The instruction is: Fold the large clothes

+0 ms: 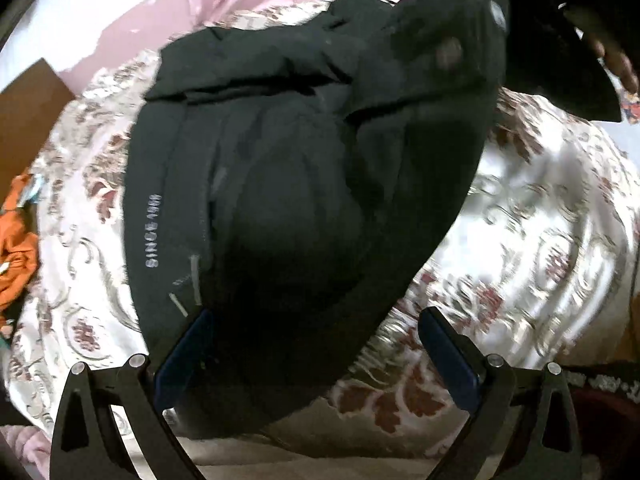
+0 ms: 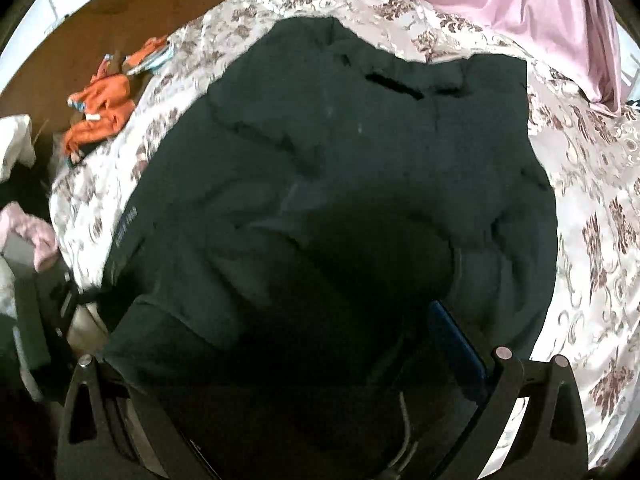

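Note:
A large black garment (image 1: 304,184) with grey lettering lies bunched on a floral bedspread (image 1: 532,240). In the left wrist view my left gripper (image 1: 316,320) is open, its blue-padded fingers (image 1: 444,344) wide apart over the garment's near edge, nothing between them. In the right wrist view the same garment (image 2: 340,184) fills the middle. My right gripper (image 2: 320,360) is low over it; the right finger (image 2: 456,340) shows, the left one is lost against the dark cloth. The jaws stand wide apart.
Pink cloth (image 2: 520,12) lies at the bed's far side. Orange clothing (image 2: 100,104) lies on the brown floor left of the bed. A hand and the other gripper (image 1: 608,52) show at the left wrist view's top right.

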